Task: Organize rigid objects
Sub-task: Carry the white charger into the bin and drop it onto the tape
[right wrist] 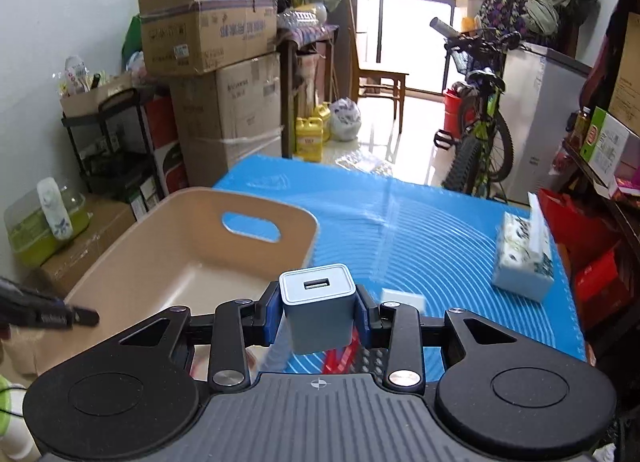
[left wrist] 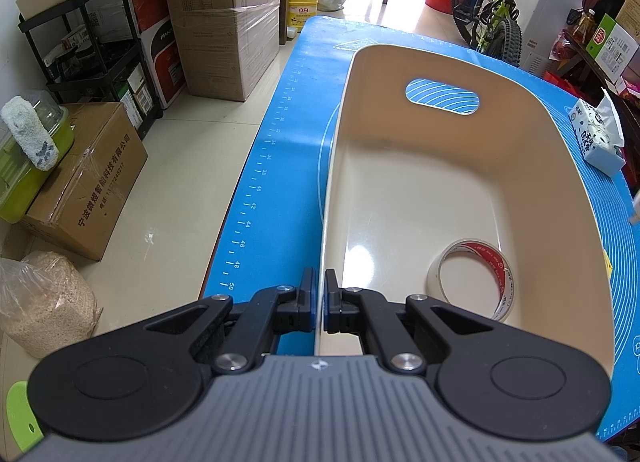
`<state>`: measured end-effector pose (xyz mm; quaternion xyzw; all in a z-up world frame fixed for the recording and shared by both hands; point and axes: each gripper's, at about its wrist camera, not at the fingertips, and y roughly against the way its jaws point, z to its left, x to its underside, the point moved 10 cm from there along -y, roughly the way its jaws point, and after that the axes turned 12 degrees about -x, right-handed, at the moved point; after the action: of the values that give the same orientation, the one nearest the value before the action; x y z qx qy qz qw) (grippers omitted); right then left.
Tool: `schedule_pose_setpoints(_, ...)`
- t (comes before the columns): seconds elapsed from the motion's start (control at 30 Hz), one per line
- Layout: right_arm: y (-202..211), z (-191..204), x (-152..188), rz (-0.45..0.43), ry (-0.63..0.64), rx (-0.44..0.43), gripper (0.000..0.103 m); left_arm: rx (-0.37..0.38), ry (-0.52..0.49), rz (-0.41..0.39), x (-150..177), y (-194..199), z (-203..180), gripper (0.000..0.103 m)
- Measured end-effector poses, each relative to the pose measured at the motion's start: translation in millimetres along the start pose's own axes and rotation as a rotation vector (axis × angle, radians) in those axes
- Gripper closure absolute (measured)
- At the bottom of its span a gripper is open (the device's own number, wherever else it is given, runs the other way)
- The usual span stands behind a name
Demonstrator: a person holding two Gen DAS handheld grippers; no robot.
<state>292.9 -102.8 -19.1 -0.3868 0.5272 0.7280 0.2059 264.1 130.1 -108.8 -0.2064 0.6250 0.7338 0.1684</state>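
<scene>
A beige plastic bin with a handle slot stands on the blue mat; it also shows in the right wrist view. A roll of clear tape lies inside it near the front right. My left gripper is shut on the bin's left rim. My right gripper is shut on a white USB charger block, held above the mat just right of the bin. The left gripper shows at the bin's near left edge.
A tissue pack lies on the blue mat at the right, also in the left wrist view. A small white flat object lies on the mat beyond my right gripper. Cardboard boxes, a shelf cart and a bicycle surround the table.
</scene>
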Motion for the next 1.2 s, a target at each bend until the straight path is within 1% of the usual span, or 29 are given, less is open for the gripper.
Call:
schedule_pose_setpoints(0.23, -26, 37, -18, -0.003, 0.062, -0.059, 0.058, -0.001, -0.001, -0.001, 0, 0, 0, 0.098)
schedule_pose_setpoints(0.4, -49, 64, -12, 0.036, 0.115, -0.088, 0.058, 0.000, 0.002, -0.001, -2, 0, -1, 0.098)
schedule_pose_setpoints(0.53, -68, 76, 3, 0.096, 0.128, -0.103, 0.058, 0.006, 0.004, -0.003, -3, 1, -1, 0.099)
schedule_pose_setpoints(0.67, -85, 84, 16, 0.150, 0.150, -0.086, 0.058, 0.011, 0.005, -0.003, -2, 0, -1, 0.099)
schedule_pose_setpoints(0.87, -107, 88, 37, 0.256, 0.147, -0.075, 0.058, 0.011, 0.003, -0.004, -2, 0, -1, 0.099)
schedule_pose_setpoints(1.03, -119, 87, 49, 0.309, 0.159, -0.059, 0.058, 0.009, 0.001, -0.003, -2, 0, -1, 0.099)
schedule_pose_setpoints(1.2, -131, 87, 66, 0.400, 0.173, -0.059, 0.058, 0.007, 0.000, -0.003, -1, -1, -1, 0.099)
